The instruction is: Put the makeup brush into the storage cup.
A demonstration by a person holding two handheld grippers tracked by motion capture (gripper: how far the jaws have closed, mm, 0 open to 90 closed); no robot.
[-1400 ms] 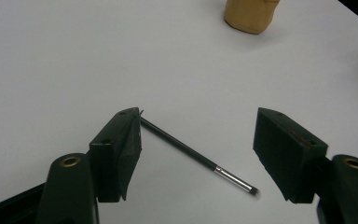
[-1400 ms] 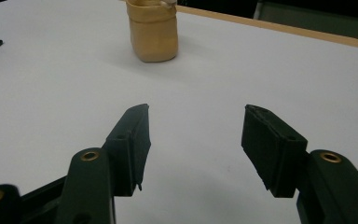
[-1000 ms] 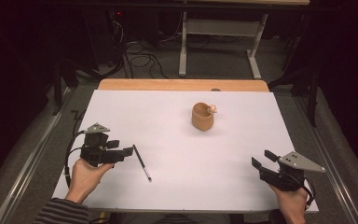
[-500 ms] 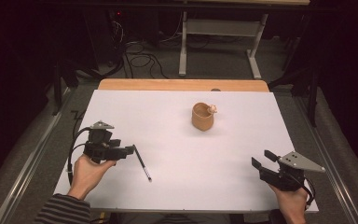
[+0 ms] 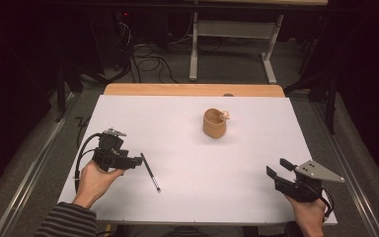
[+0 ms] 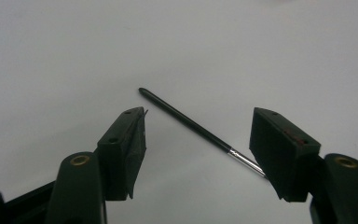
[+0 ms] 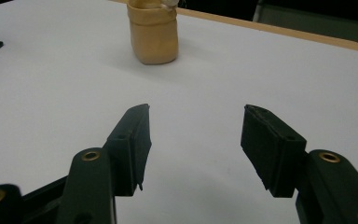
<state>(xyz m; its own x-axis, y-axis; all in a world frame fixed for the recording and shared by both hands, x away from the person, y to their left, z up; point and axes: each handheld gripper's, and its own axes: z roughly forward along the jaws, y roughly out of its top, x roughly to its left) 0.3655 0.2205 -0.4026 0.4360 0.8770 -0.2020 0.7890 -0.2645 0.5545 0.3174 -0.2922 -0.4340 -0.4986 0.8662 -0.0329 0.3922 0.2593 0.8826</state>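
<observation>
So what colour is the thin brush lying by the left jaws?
The brush is black with a silver metal band near one end, clearest in the left gripper view.

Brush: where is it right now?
In the high view the brush lies flat on the white table, near left, just right of the open left gripper; the left gripper view shows it between the jaws, not gripped.

The high view looks forward and down from above the person's side onto the whole white table (image 5: 187, 197), with dark floor beyond its far edge. The left gripper view rides low and close, looking between its own jaws at a black brush (image 6: 186, 122), which the high view shows beside the left gripper (image 5: 139, 161). The right gripper view looks low across the table toward the tan cup (image 7: 153, 32), also central in the high view.
</observation>
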